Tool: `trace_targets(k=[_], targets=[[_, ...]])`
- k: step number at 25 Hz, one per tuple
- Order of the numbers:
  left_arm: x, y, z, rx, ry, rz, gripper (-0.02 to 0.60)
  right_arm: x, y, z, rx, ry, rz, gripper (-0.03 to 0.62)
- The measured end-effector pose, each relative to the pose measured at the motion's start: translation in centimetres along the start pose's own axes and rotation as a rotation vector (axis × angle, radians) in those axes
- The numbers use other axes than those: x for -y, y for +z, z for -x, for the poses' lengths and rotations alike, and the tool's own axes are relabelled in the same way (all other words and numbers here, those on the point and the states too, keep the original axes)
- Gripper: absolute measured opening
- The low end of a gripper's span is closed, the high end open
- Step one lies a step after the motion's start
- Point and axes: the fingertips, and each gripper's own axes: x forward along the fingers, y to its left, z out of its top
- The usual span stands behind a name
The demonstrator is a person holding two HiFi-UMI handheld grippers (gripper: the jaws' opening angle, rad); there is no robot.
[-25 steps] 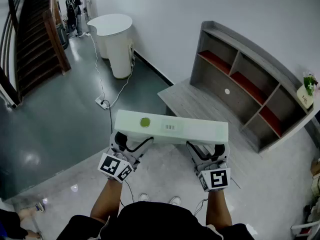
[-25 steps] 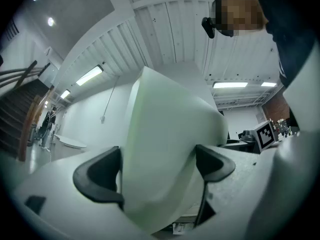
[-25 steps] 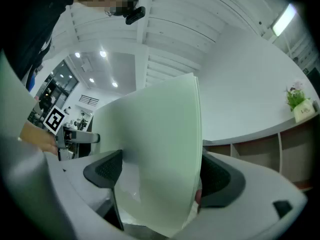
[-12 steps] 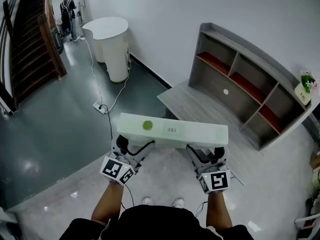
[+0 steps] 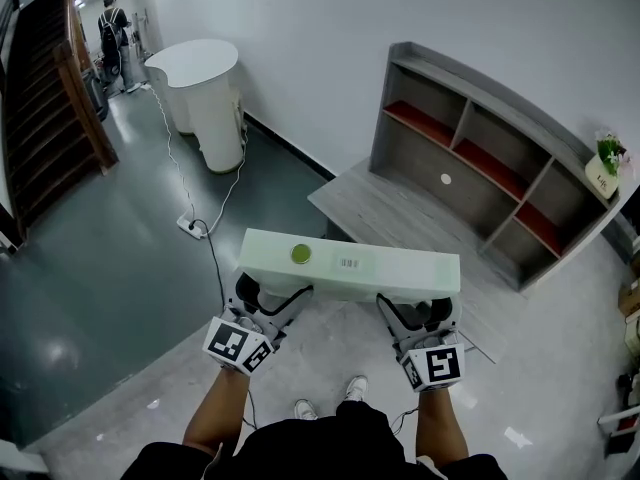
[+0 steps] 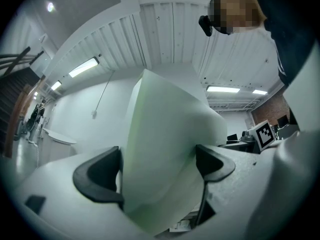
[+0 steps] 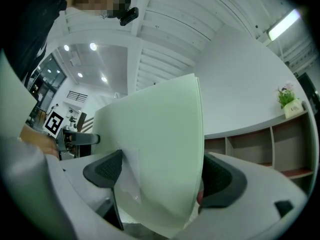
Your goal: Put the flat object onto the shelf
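flat board level, long axis left-right | left tool clamps it | right tool clamps it

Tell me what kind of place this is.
Likely an office or lab lobby, indoors: a staircase at the left, a curved white counter, a grey open shelf unit and a glossy floor.

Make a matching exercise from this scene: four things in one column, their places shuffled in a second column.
Things:
1. flat box
2. potted plant
3. white counter
4. power strip

Places:
A. on the dark floor
B. on top of the shelf, at its right end in the head view
C. clamped by the left gripper and the right gripper
D. near the stairs

Pairs: 1-C, 2-B, 3-D, 4-A
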Motion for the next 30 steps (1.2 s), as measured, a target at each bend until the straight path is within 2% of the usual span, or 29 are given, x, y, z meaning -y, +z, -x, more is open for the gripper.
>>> trace_targets(k=[6, 15, 22, 30], targets=[[-1.2, -1.5, -3.7, -0.016, -0.017, 0.011, 0.472, 2.6, -1.6, -2.3, -0.008, -0.020, -0.008, 0.489], [-2.9, -3.4, -12.7, -0.035, -0.057, 0.022, 0.472, 9.3, -3.9, -7.0, -0.029, -0.061, -0.026, 0.489], [-3.0, -4.3, -19.1, -0.042, -0.080, 0.016, 0.472, 14.7, -5.0, -9.8, -0.020, -0.078, -0.021, 0.489], [-2.5, -5.3, -23.8, -0.052, -0.087, 0.010, 0.472, 19.0, -6.0, -11.3, -0.008, -0.081, -0.029, 0.489]])
